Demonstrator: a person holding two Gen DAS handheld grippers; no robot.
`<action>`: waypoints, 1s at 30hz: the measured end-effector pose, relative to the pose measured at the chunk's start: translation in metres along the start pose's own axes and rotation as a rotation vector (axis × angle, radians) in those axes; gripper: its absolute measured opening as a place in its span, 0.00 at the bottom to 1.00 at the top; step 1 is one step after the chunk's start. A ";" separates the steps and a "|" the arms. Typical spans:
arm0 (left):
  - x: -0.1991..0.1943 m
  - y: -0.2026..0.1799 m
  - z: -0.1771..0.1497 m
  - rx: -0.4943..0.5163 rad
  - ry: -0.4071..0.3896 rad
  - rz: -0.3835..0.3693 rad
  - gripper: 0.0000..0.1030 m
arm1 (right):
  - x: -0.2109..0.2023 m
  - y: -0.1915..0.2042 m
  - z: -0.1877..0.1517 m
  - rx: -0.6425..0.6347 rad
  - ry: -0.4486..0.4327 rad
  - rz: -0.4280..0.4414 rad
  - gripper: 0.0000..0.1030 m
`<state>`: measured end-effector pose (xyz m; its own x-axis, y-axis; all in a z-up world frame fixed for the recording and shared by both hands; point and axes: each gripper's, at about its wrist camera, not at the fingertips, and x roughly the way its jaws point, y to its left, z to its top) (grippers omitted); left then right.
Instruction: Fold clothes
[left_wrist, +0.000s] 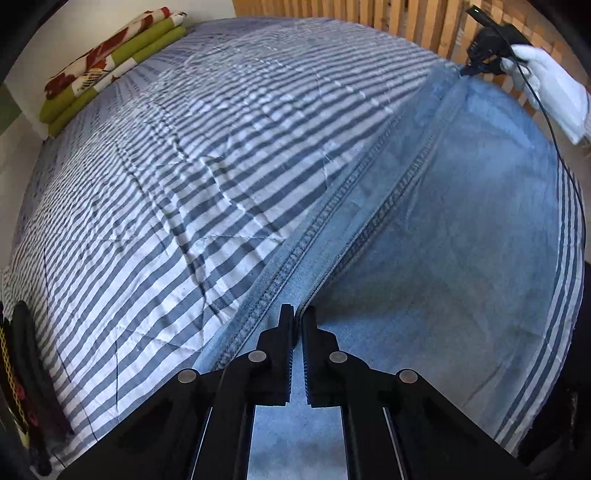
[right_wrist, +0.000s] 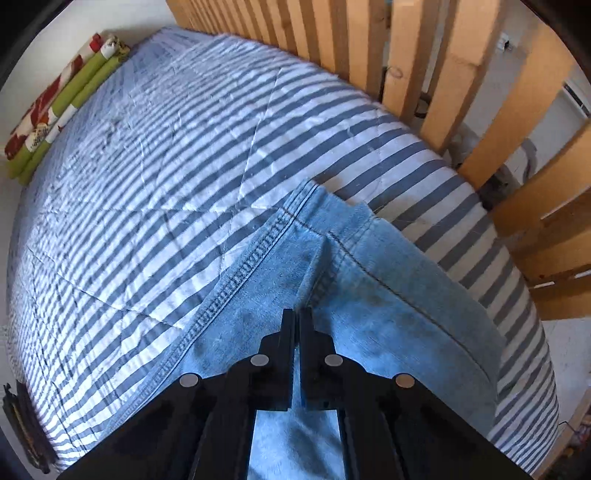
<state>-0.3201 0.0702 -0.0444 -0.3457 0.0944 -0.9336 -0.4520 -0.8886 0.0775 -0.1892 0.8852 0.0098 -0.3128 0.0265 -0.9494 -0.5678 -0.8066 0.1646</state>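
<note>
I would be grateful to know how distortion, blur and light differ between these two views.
Left wrist view: fisheye bows the striped sheet into a dome; the far gloved hand is soft. Right wrist view: the wooden slats splay outward and smear; the jeans look bluish, evenly lit.

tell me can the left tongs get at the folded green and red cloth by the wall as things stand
Probably not right away: the left tongs are shut on the jeans, and the folded cloth lies across the striped bed cover at the far corner. Nothing blocks the way.

Soft daylight, strong fisheye bending, dark vignetted corners, slight blur
</note>
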 end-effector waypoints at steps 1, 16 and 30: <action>-0.006 0.004 0.000 -0.015 -0.013 -0.019 0.04 | -0.012 -0.001 -0.002 0.000 -0.026 0.000 0.02; 0.039 0.048 0.009 -0.138 0.072 -0.031 0.03 | 0.012 0.048 0.048 -0.165 -0.096 0.088 0.01; 0.033 0.038 0.002 -0.217 0.081 0.019 0.07 | -0.050 -0.230 -0.122 0.239 -0.053 0.377 0.33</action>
<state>-0.3505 0.0407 -0.0717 -0.2809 0.0482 -0.9585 -0.2557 -0.9664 0.0263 0.0500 0.9969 -0.0135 -0.5667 -0.2079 -0.7973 -0.5645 -0.6069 0.5594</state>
